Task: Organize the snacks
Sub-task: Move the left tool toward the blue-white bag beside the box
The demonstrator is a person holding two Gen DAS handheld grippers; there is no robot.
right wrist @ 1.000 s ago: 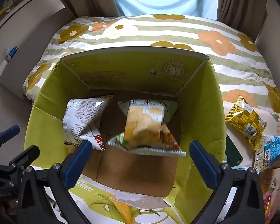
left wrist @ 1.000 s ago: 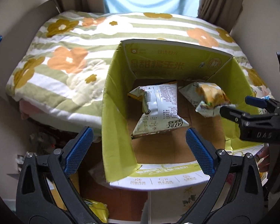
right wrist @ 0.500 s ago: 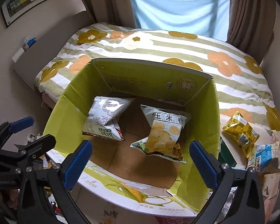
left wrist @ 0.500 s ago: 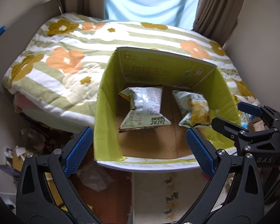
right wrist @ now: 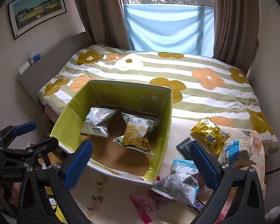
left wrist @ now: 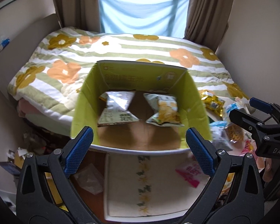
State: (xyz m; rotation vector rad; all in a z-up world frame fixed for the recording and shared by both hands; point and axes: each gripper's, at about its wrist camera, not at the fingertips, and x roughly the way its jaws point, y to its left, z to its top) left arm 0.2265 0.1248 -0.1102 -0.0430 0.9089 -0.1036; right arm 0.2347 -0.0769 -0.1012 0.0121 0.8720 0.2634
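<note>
An open yellow-green cardboard box (left wrist: 197, 100) (right wrist: 71, 115) stands on a small table by the bed. In it lie a silver snack bag (left wrist: 117, 108) (right wrist: 97, 122) and a chips bag with yellow crisps (left wrist: 164, 112) (right wrist: 136, 132). My left gripper (left wrist: 139, 151) is open and empty, above the box's near edge. My right gripper (right wrist: 140, 160) is open and empty, above the box's right front corner. Loose snacks lie right of the box: a gold bag (right wrist: 210, 134), a blue-white bag (right wrist: 181, 181), a pale bag (right wrist: 237, 153), a pink packet (right wrist: 149, 205).
The bed with a flowered striped quilt (right wrist: 177, 78) lies behind the box. The floral-topped table (left wrist: 140, 186) carries the box. Clutter lies on the floor at the left (left wrist: 33, 141). Curtains (right wrist: 169, 26) hang at the back.
Both grippers have pulled back and up from the box, so it looks smaller. The chips bag has settled on the box floor. The loose snacks at the right came into view.
</note>
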